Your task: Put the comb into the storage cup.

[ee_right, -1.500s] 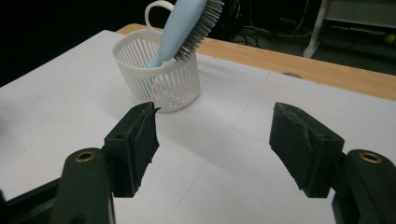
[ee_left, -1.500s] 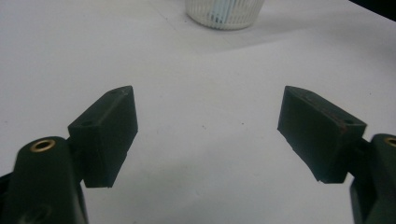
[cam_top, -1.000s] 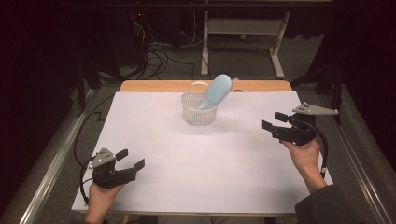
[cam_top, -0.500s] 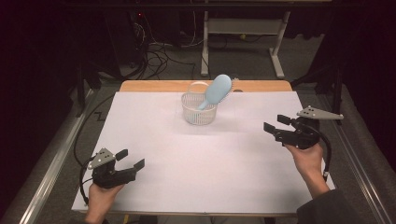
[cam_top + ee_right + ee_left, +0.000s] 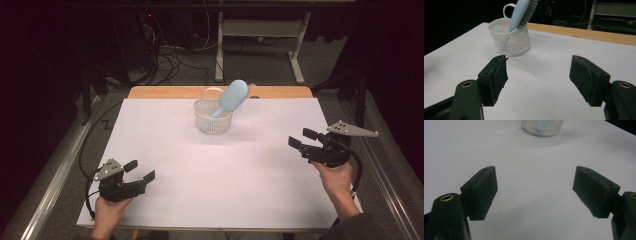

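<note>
A small white slatted basket (image 5: 213,118) stands at the far middle of the white table (image 5: 220,170). A light blue hairbrush (image 5: 231,97) leans in it, head up and out to the right. In the right gripper view the basket (image 5: 510,40) and the brush (image 5: 523,12) lie ahead to the left. In the left gripper view the basket (image 5: 541,127) is at the top edge. My left gripper (image 5: 140,171) rests at the near left, open and empty. My right gripper (image 5: 301,138) hovers at the right, open and empty, its jaws pointing left.
A wooden board edge (image 5: 170,92) runs along the table's far side. Metal rails (image 5: 50,180) flank the table left and right. Cables and a white frame (image 5: 260,30) lie on the dark floor beyond.
My right gripper has drifted slightly toward the near right edge of the table. The left gripper, the basket and the brush have stayed put.
</note>
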Demonstrator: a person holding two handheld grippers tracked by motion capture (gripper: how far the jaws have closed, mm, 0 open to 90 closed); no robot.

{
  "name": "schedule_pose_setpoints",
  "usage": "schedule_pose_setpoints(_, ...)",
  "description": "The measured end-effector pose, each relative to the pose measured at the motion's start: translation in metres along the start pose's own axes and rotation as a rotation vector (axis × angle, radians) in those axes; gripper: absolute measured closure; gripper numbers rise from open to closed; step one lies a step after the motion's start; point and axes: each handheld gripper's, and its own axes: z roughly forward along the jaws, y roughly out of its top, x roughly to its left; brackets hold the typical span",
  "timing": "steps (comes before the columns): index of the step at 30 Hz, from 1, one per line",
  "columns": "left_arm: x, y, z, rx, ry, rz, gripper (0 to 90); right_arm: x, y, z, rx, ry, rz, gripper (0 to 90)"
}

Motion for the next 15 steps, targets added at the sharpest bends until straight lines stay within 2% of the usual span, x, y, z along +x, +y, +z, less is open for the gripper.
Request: schedule_pose_setpoints(15,-0.0004,0.0002,0.0005,0.003,-0.001,0.004,19.4,-0.0012,-0.0098,-0.0079,-0.01,-0.004,0.01,30.5)
